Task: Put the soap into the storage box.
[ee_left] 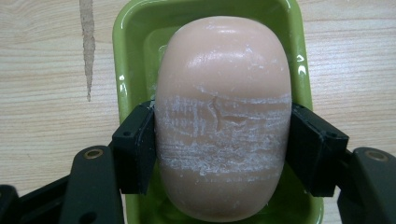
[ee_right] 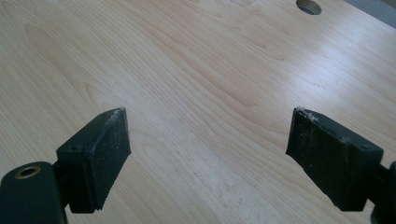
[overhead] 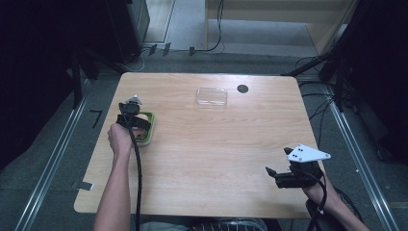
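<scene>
A peach-coloured oval bar of soap with white scrape marks lies in a green dish near the table's left edge. My left gripper is shut on the soap, one black pad against each long side. From above, the left gripper stands over the dish, and the hand hides most of the soap. My right gripper hovers near the front right corner of the table. Its jaws are wide open over bare wood with nothing between them.
A clear plastic lid or box lies at the far middle of the wooden table. Just right of it is a round dark hole in the tabletop, the same hole showing ahead of the right gripper. Cables and dark stands surround the table.
</scene>
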Demonstrator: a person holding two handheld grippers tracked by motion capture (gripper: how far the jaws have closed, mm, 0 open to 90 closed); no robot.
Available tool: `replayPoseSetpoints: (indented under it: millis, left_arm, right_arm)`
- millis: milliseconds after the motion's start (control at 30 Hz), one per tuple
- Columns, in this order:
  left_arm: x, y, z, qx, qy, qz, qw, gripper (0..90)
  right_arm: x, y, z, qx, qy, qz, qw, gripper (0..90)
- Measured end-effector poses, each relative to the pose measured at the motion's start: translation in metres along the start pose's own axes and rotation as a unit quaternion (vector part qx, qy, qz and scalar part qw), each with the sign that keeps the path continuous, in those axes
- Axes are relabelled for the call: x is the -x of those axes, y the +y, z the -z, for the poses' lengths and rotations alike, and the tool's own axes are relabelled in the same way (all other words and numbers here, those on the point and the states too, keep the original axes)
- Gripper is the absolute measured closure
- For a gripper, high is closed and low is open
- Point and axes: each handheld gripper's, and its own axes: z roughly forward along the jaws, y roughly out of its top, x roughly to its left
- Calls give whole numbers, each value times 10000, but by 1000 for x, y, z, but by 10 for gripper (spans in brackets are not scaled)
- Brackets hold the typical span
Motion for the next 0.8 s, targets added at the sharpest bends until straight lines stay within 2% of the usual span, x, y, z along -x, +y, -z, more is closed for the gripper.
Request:
replayPoseSetpoints:
  millis: [800]
  left_arm:
    - [-2,0,-4,13,-50,27,10000,338]
  right_arm:
    - [0,0,0,-5,-7,8,10000,133]
